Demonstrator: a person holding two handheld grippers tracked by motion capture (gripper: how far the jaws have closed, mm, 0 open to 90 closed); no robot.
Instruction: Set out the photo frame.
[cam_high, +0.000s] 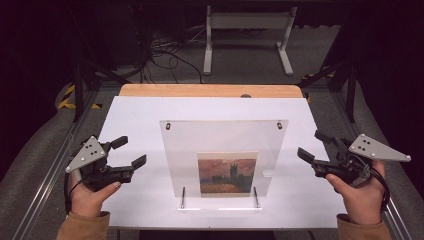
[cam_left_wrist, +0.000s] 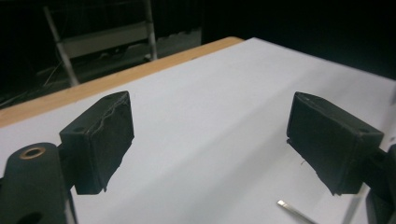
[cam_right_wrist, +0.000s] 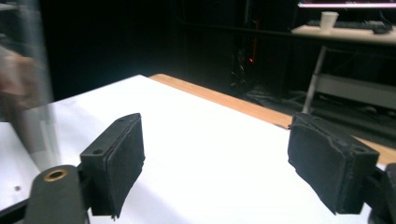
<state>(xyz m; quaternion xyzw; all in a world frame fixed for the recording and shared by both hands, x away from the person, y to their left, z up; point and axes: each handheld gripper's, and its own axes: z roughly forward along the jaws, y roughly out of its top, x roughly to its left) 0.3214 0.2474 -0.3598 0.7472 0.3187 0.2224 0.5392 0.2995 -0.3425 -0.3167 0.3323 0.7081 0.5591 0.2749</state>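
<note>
Black rubber pads (cam_left_wrist: 100, 140) lined the left gripper (cam_high: 125, 151), whose jaws stood wide apart with nothing between them but the white board (cam_high: 135, 115) beneath. The right gripper (cam_high: 314, 145) was likewise spread open and empty, its pads (cam_right_wrist: 123, 163) worn and frayed at the edges.

In the high view, the left gripper hovered at nine o'clock from the clear acrylic frame (cam_high: 222, 137), the right at three o'clock, each well apart from it and pointing inward. The frame stood upright at the board's centre on two thin metal legs, with two small bolts near its top corners. It held a picture (cam_high: 227, 174) of towers under a reddish sky; no writing or label could be read on it.

At twelve o'clock, past the wooden table edge (cam_high: 210, 90), stood a white stand (cam_high: 247, 35) among cables.
</note>
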